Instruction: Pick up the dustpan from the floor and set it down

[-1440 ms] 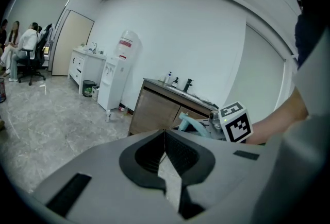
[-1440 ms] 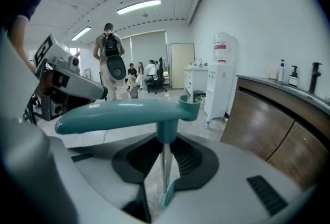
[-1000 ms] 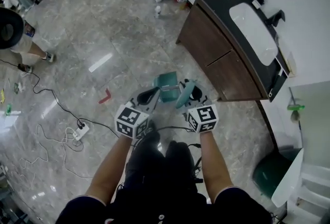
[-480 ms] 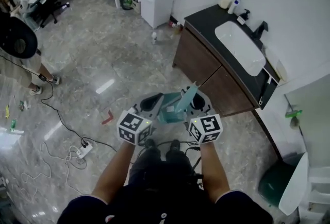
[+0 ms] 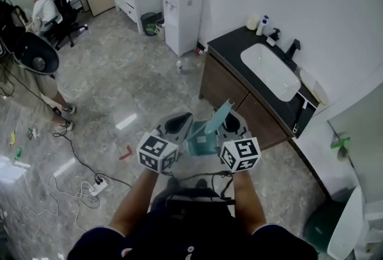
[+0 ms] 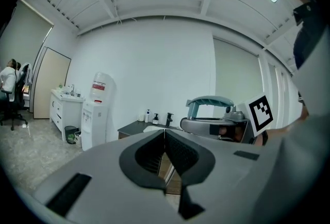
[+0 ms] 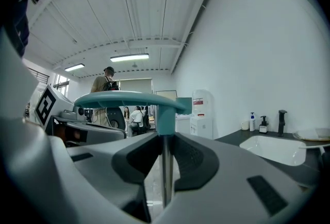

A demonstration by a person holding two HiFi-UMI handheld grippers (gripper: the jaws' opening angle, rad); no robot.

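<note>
Two grippers are in front of me, but only one carries anything. My right gripper is clamped on the thin metal stem of the dustpan, just under its teal top grip (the stem stands upright between the pads). The dustpan therefore hangs off the floor between both grippers, with its long axis about vertical and the pan part at the bottom, on the side of the left gripper. That one has its jaws pressed together with nothing inside. To set the dustpan down, I judge the way is straight down onto the tiles ahead of the feet. The sink cabinet stands near on the right. Power cables and a small red piece lie to the left, well apart.
</note>
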